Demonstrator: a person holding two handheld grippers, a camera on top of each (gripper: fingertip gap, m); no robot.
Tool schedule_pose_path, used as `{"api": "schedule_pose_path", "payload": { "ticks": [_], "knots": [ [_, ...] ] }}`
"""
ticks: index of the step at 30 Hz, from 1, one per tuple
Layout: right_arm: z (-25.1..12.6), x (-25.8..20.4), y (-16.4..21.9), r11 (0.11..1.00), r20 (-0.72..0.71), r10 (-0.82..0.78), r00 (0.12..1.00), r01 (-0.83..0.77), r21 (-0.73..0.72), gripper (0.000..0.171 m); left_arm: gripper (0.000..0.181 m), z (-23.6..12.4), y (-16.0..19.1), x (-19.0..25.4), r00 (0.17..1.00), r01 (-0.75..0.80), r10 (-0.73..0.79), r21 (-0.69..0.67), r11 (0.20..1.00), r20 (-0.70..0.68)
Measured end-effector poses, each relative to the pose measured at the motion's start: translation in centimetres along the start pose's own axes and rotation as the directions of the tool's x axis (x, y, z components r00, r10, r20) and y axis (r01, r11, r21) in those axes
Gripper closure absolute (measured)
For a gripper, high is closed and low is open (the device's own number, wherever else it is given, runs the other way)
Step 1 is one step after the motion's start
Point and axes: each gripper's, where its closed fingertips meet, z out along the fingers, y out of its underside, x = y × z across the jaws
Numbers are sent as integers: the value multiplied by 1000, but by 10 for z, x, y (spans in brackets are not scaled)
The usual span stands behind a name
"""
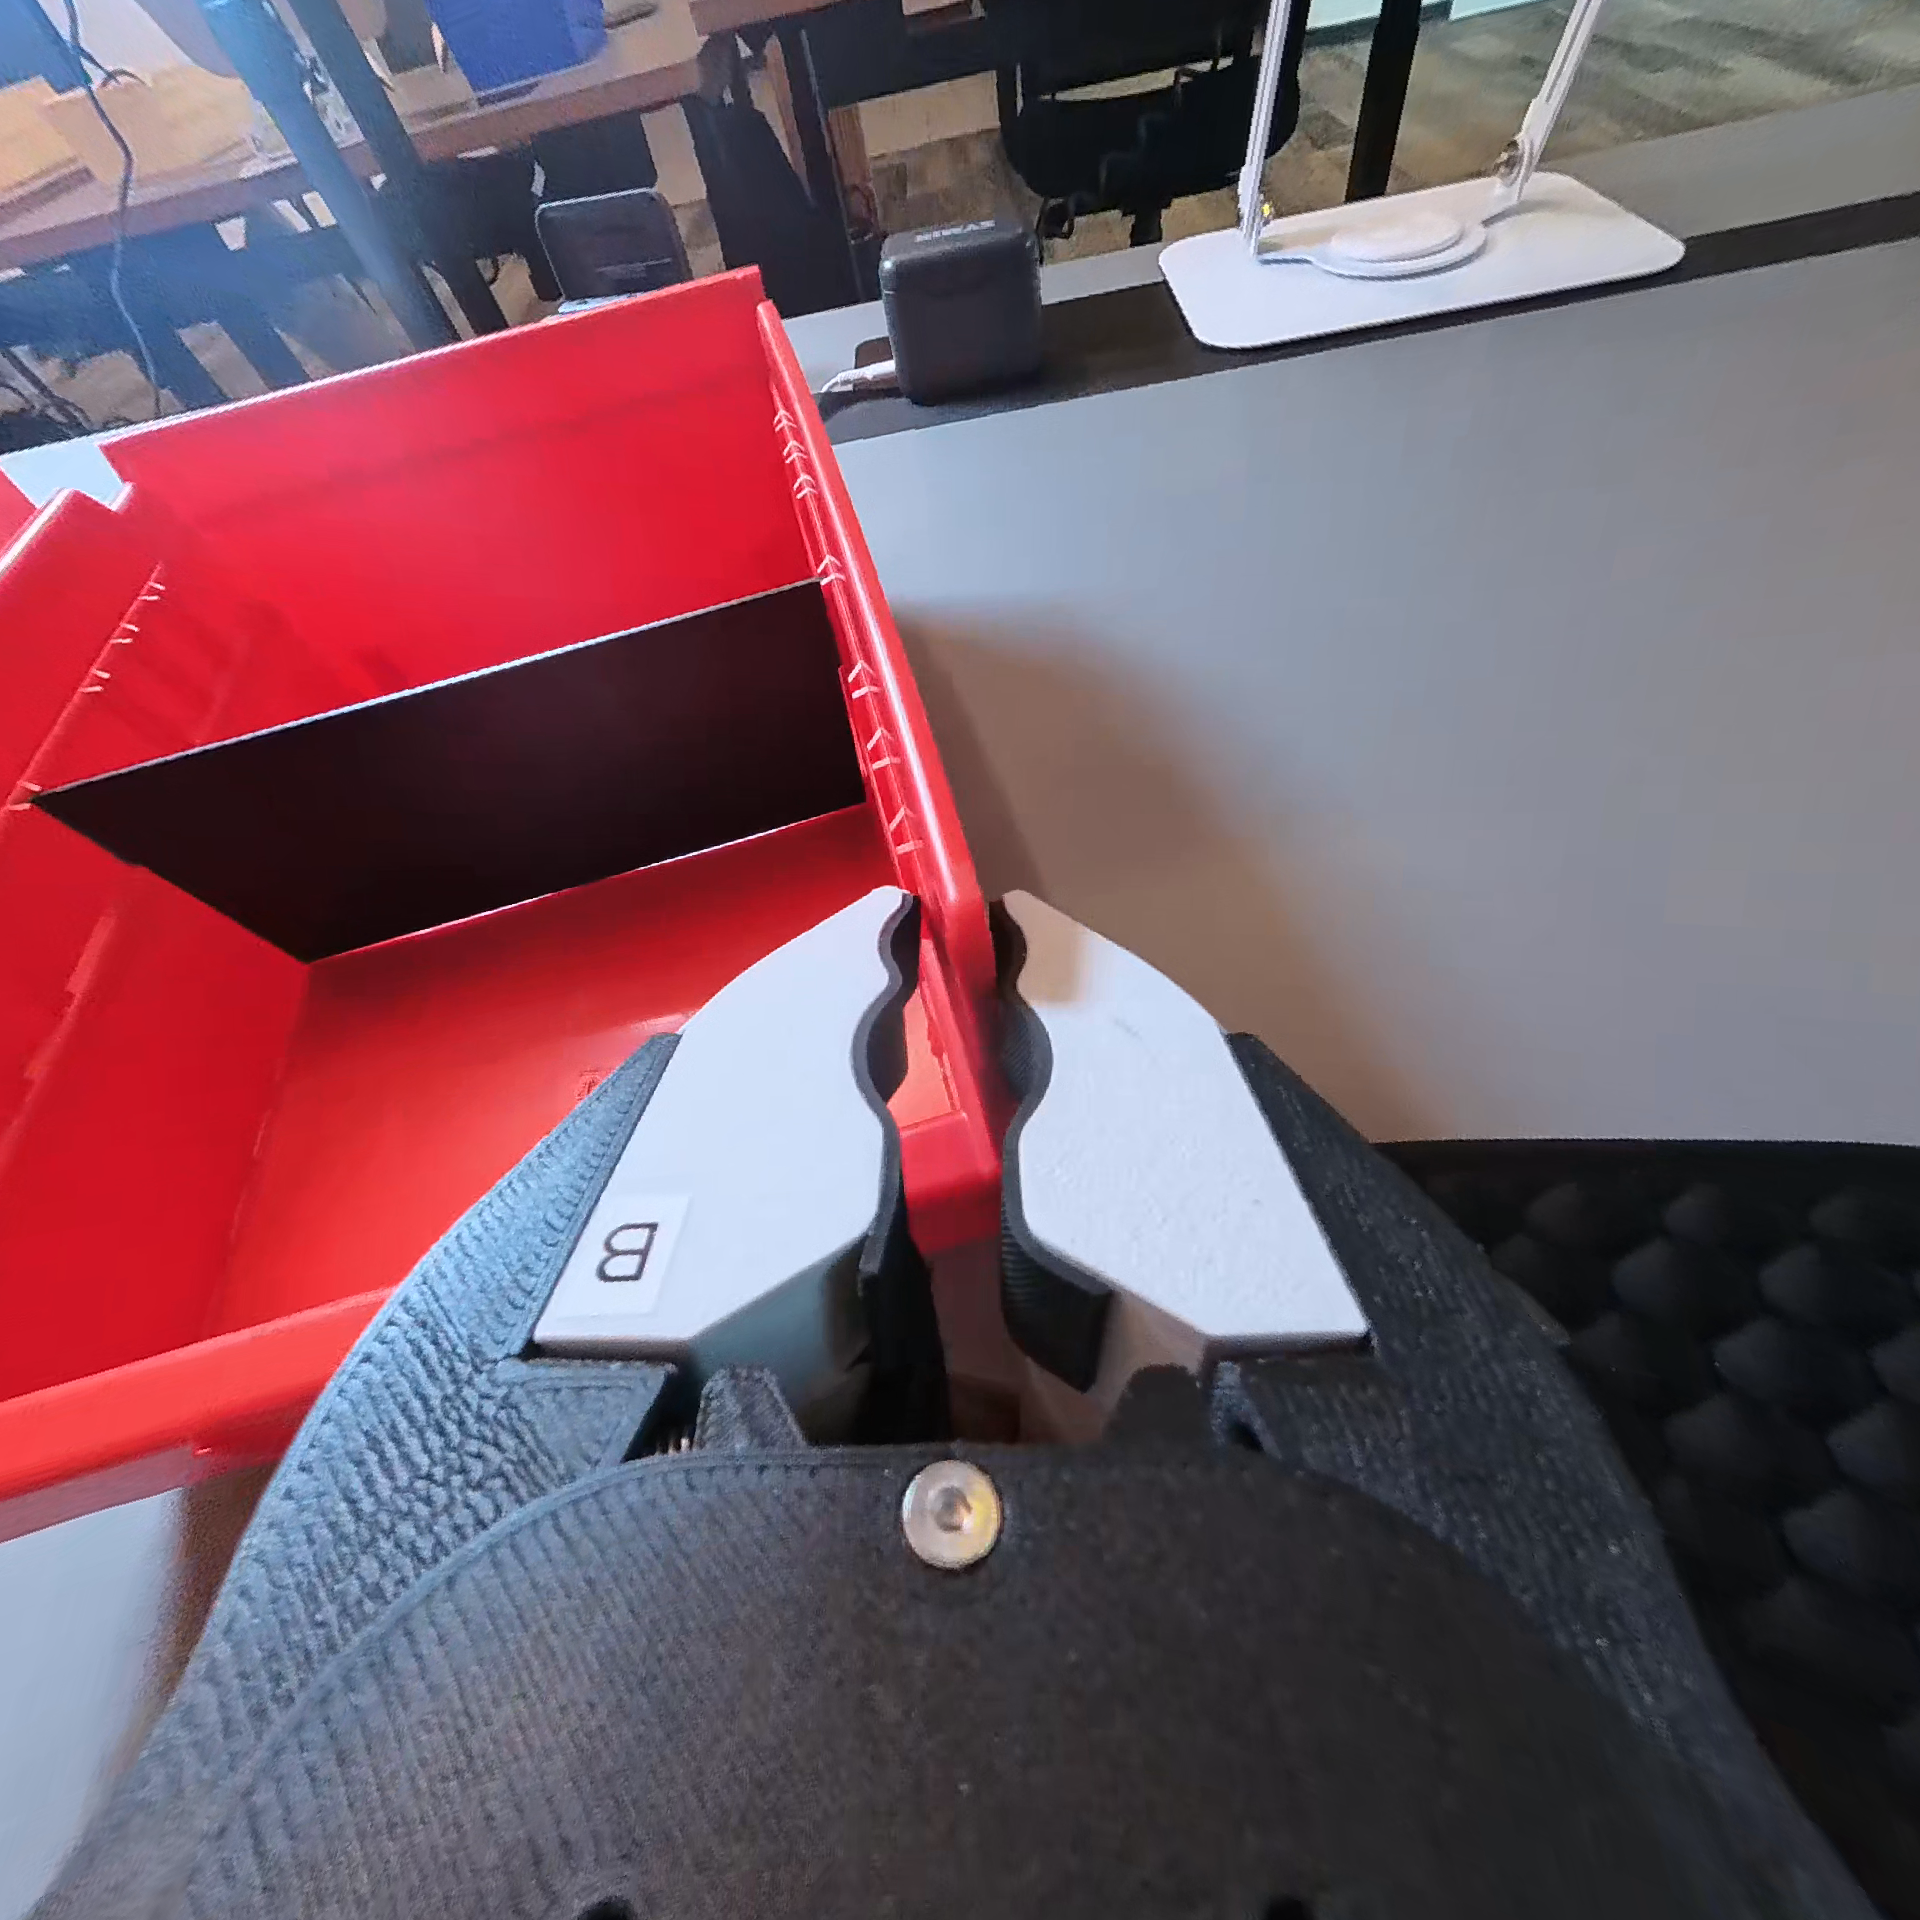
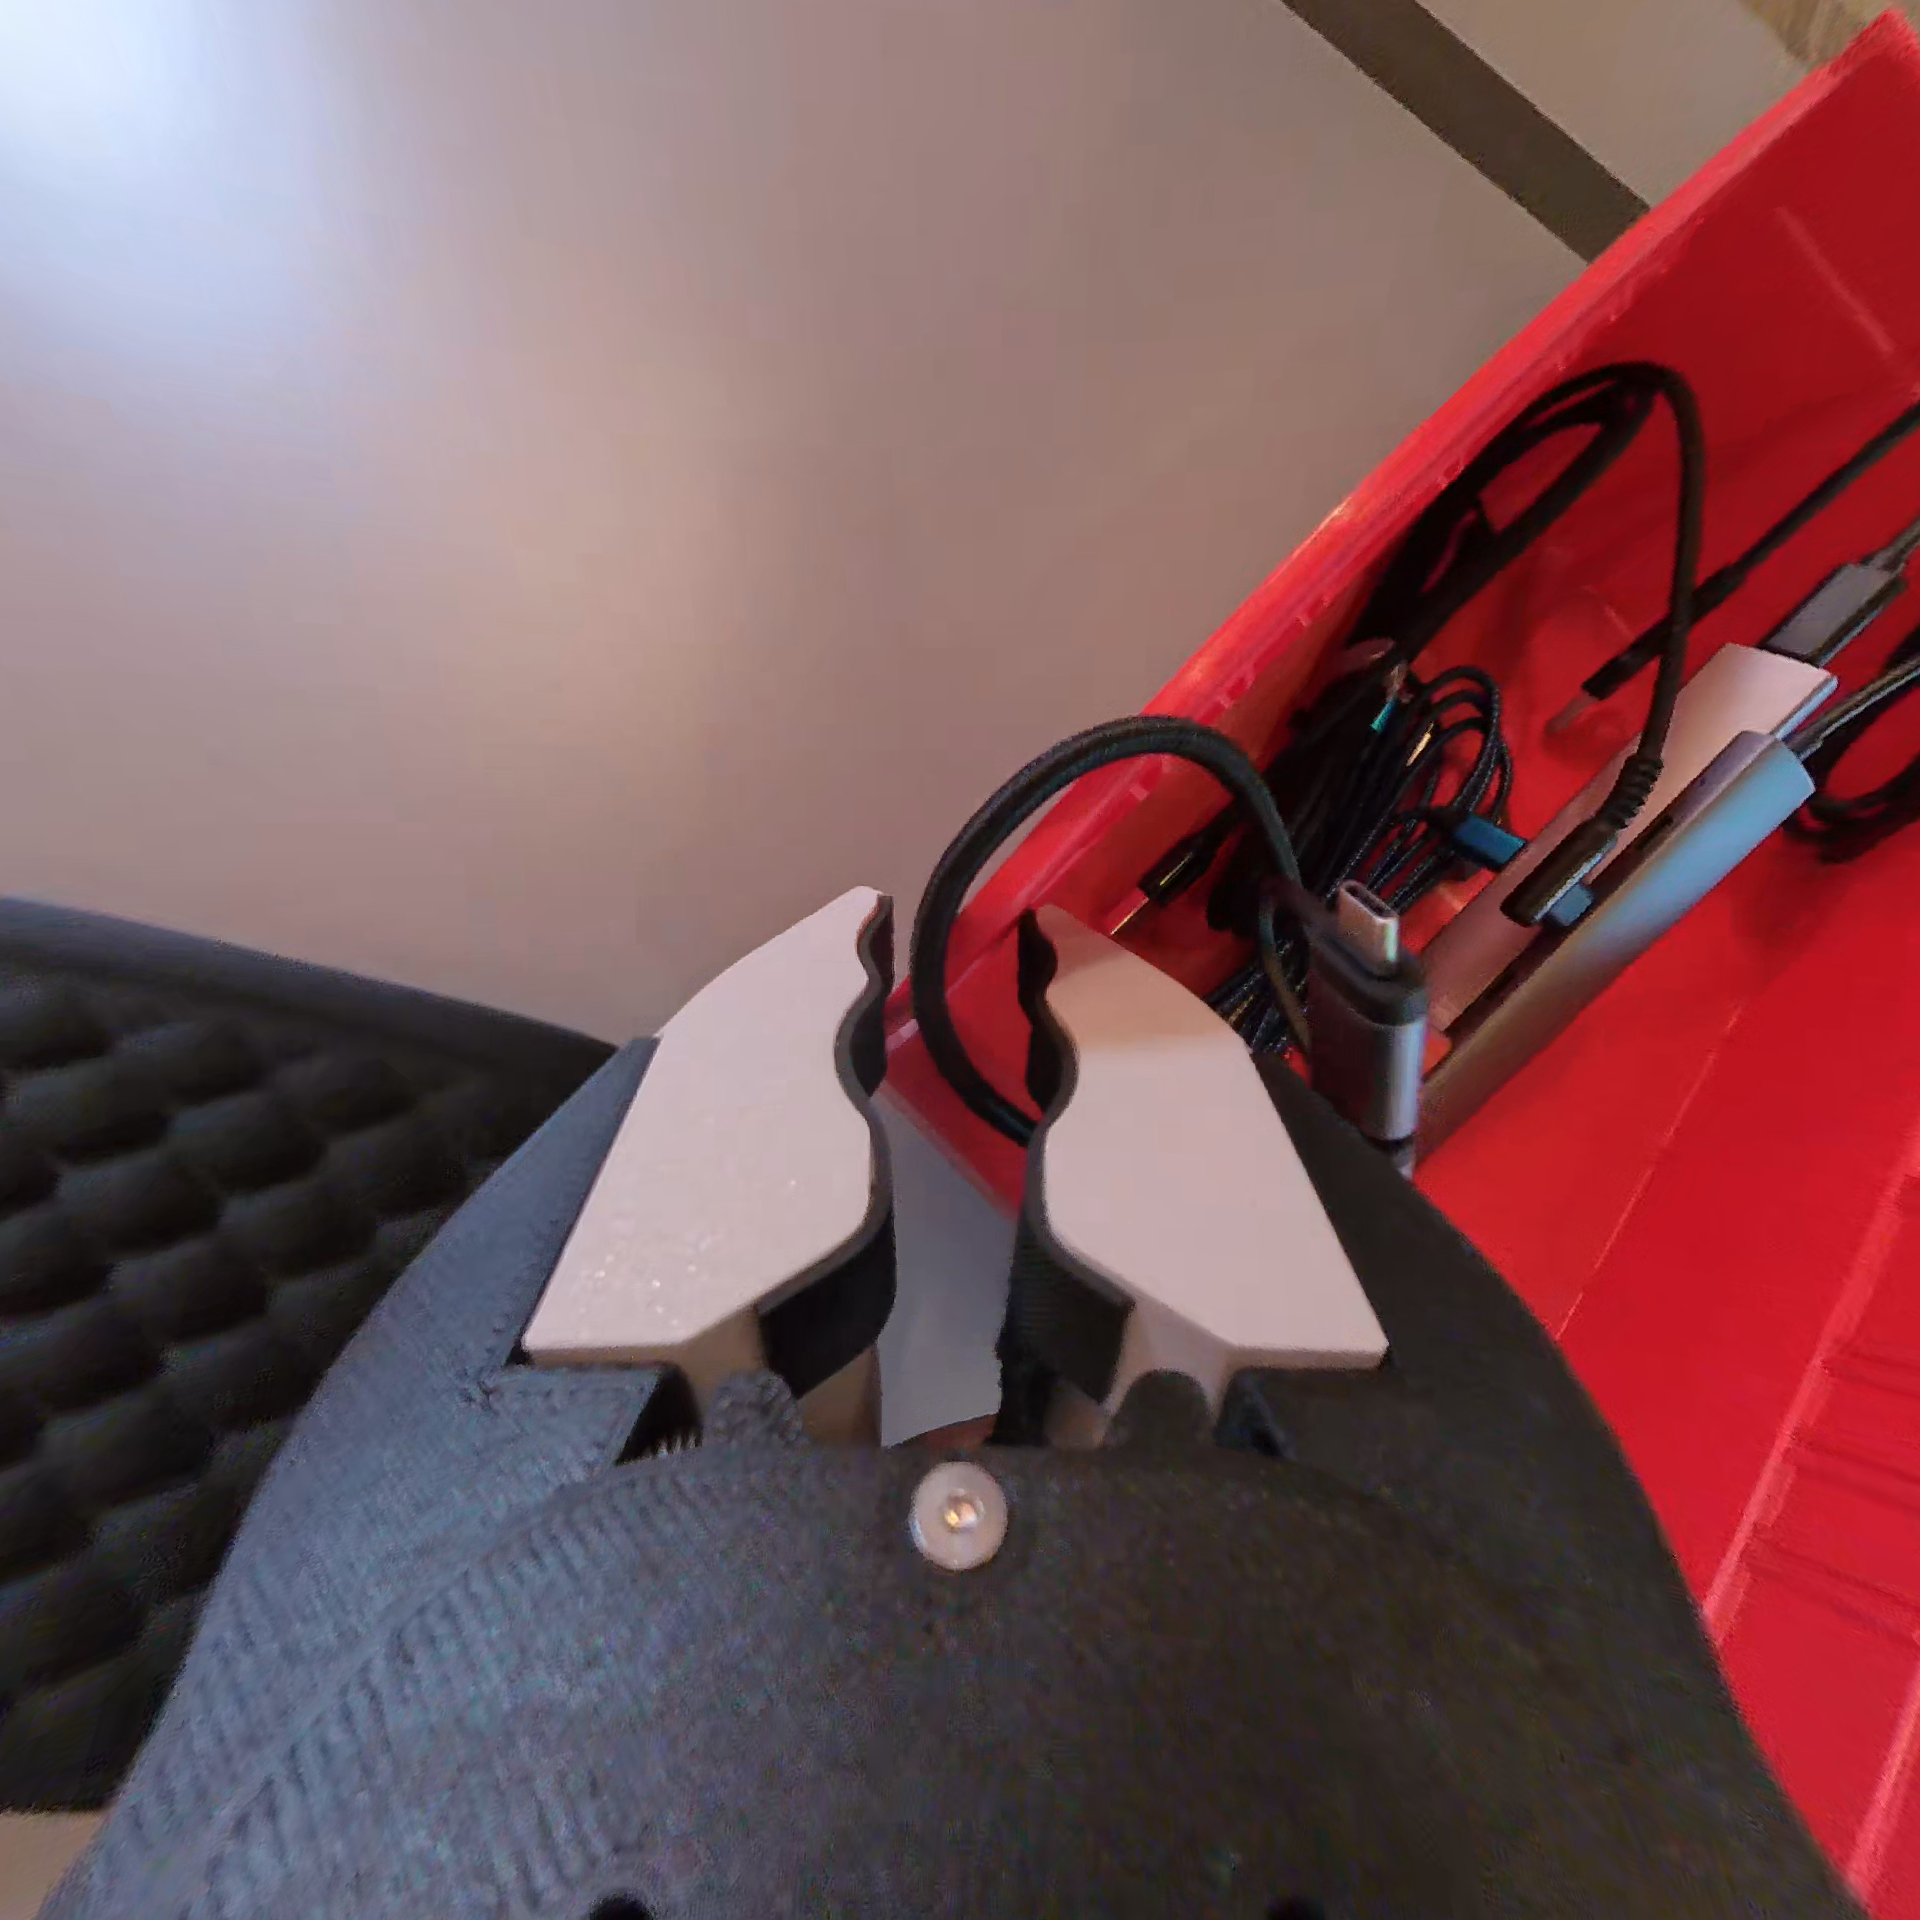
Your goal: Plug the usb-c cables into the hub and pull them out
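In the left wrist view, my left gripper (image 1: 956, 920) is closed astride the right wall of an empty red bin (image 1: 468, 499) with a black divider (image 1: 468, 769). In the right wrist view, my right gripper (image 2: 956, 925) straddles the left wall of another red bin (image 2: 1714, 1247). A black braided cable (image 2: 1091, 748) loops over that wall and runs between the fingers. Its grey USB-C plug (image 2: 1366, 966) stands just right of the right finger. The bin holds a grey hub (image 2: 1662, 894), a white hub (image 2: 1745, 686) and a bundle of cables (image 2: 1382, 769).
A black foam mat (image 1: 1714, 1351) lies on the grey table (image 1: 1455, 675) right of the left bin, and shows left of the right bin (image 2: 156, 1091). A black box (image 1: 961, 312) and a white lamp base (image 1: 1423, 270) stand at the table's far edge. Across from one pair of fingers to the other is roughly 45 cm.
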Motion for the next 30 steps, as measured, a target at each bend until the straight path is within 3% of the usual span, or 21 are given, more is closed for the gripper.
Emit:
{"api": "schedule_pose_path", "payload": {
  "ticks": [10, 22, 26, 30],
  "knots": [
    [23, -55, -50, 996, 112, -29, 993, 19, 86, 148, 168, 1, 0, 0, 1000, -2, 1, 17, 1000, 14],
    [41, -165, -118, 985, 229, -93, 969, 56, 166, 148, 166, 1, 3, 1, 1000, 3, -3, 53, 999, -6],
    [42, -159, -119, 981, 121, -92, 988, 70, 180, 157, 167, 2, 2, 2, 1000, -26, 26, 78, 997, 6],
    [41, -107, -97, 983, -140, -71, 988, 93, 158, 164, 167, 7, -1, 8, 998, -61, 61, 69, 996, 0]
  ]
}}
